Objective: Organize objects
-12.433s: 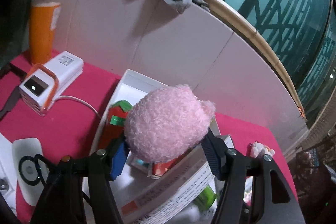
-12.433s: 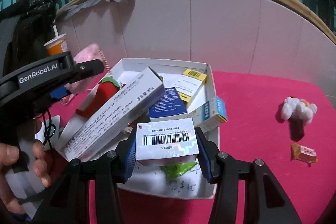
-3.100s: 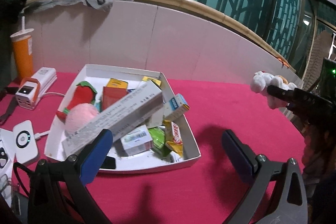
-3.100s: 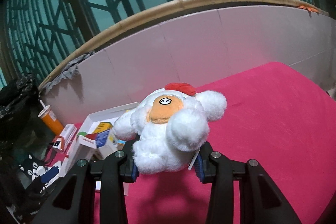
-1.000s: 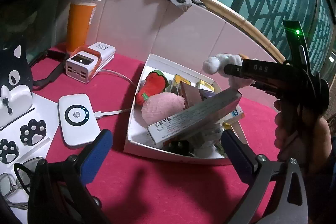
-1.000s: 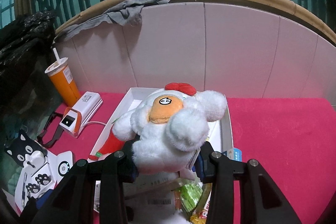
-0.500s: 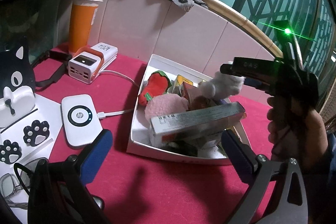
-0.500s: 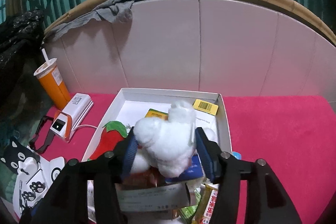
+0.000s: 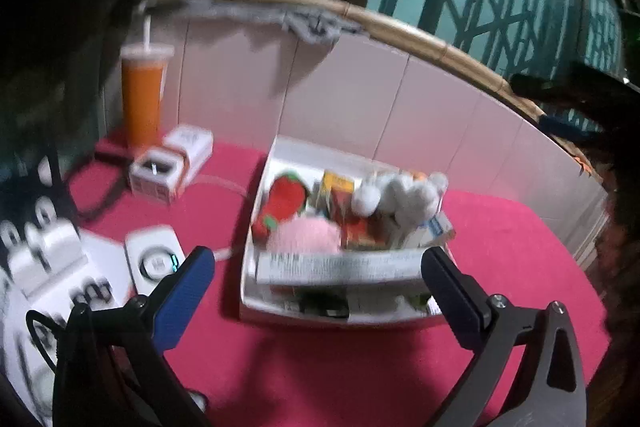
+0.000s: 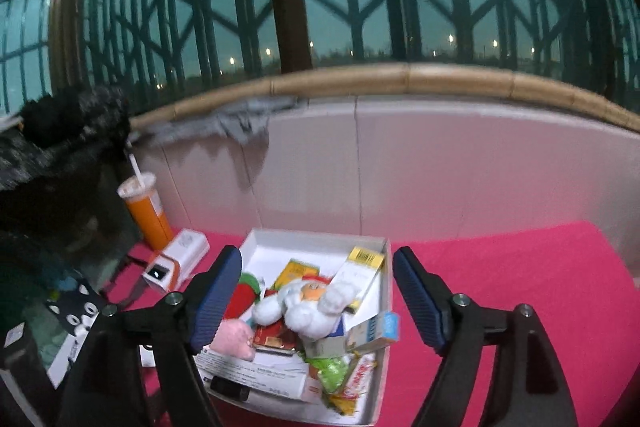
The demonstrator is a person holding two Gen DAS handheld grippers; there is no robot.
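Observation:
The white plush chicken lies loose in the white box on top of cartons, beside a pink pom-pom and a strawberry toy. My right gripper hangs above the box with its jaws opening and nothing pressed between the pads. In the left wrist view the same chicken rests at the far side of the box, behind a long white carton. My left gripper stands open in front of the box, empty.
An orange drink cup with a straw stands at the back left by the white panel wall. A white and orange power bank, a white charger puck and black-and-white cat items lie left of the box on the pink cloth.
The right gripper let go of the white plush chicken, which dropped into the box, then rose and pulled back with its jaws spreading. The left gripper lifted a little.

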